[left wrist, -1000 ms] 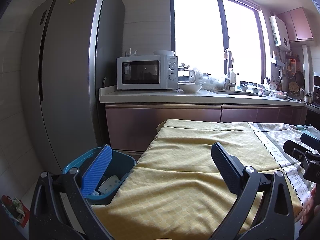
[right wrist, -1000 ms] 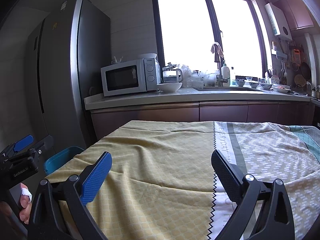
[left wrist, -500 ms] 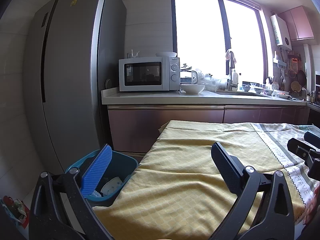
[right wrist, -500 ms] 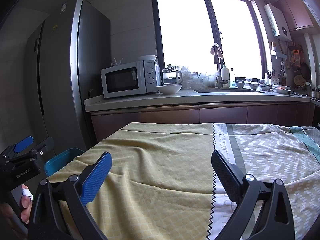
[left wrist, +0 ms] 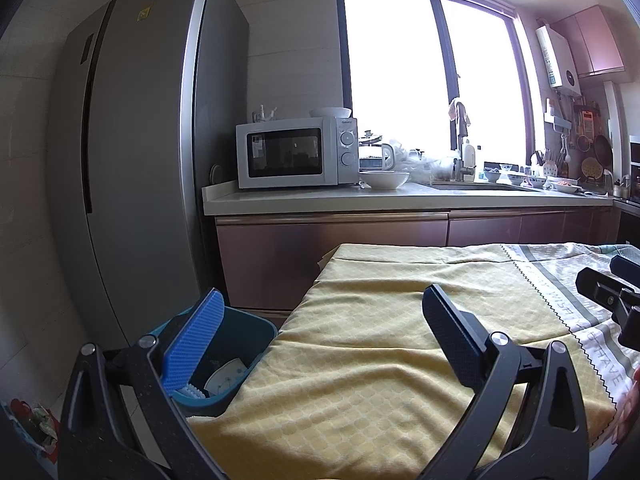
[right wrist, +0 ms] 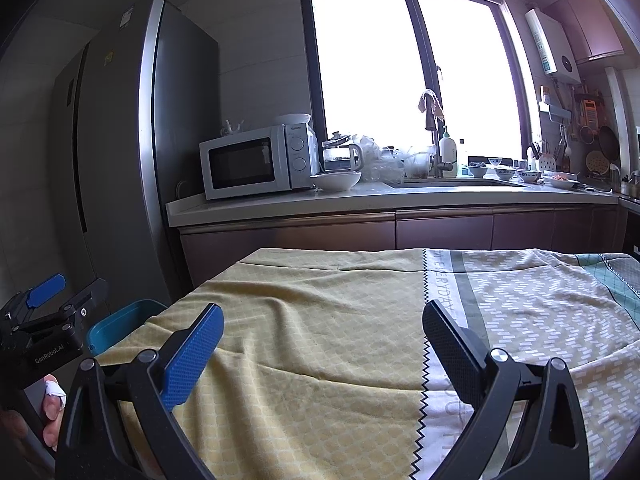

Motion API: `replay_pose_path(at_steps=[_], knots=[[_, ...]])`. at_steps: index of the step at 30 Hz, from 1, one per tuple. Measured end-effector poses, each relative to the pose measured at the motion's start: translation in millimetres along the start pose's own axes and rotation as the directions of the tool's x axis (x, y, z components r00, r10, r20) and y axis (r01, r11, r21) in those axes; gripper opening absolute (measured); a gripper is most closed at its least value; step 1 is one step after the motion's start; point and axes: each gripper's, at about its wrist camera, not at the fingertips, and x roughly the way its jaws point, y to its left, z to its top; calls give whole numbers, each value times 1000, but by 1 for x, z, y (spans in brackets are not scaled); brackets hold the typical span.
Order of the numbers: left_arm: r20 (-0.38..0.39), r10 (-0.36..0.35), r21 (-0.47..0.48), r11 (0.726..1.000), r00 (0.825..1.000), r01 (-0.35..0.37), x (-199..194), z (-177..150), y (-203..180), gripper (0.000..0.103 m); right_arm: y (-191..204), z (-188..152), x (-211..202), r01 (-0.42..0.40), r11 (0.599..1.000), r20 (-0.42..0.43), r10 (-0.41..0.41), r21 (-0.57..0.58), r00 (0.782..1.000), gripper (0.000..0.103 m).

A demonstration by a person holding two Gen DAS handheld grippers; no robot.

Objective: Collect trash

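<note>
Left gripper (left wrist: 320, 320) and right gripper (right wrist: 322, 334): both spread wide, empty, above tablecloth (right wrist: 320, 312); blue bin (left wrist: 236, 344) at 9 o'clock.

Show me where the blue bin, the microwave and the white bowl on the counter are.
blue bin (left wrist: 256, 330): left wrist view, on its far inner wall.
microwave (left wrist: 284, 153): left wrist view, on the dark door window.
white bowl (left wrist: 384, 180): left wrist view, on its outer side, right of the microwave.
</note>
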Motion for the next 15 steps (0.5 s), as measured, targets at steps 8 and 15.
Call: replay_pose_path(at_steps=[8, 15], knots=[[7, 2, -1, 1000, 1000, -2, -1, -1, -1, 98, -1, -1, 1, 0, 1000, -1, 0, 1, 1000, 96], [13, 1, 5, 1000, 1000, -1, -1, -1, -3, 98, 0, -1, 0, -1, 1000, 3, 1, 1, 1000, 96]])
